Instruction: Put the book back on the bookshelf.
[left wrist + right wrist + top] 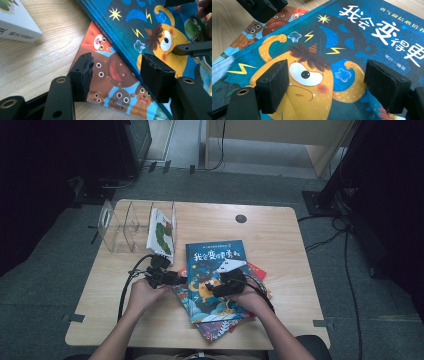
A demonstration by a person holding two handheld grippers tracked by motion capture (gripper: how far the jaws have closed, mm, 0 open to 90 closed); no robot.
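Note:
A blue picture book (215, 257) with a yellow monster on its cover lies on top of a loose stack in the middle of the table. Under it an orange book with cartoon animals (100, 45) sticks out at the left. My left gripper (175, 279) is open at the stack's left edge. In the left gripper view its jaws (115, 75) straddle the animal book's corner and the blue book's spine edge (140, 20), pressing on neither. My right gripper (222, 282) hovers open over the blue cover, and in the right gripper view its jaws (325, 87) frame the monster's face (305, 75).
A clear divided book stand (122, 227) sits at the table's back left with a white book (161, 232) leaning in its right slot. More books (215, 327) stick out under the blue one toward the front edge. Bare wood (280, 235) lies to the right and back.

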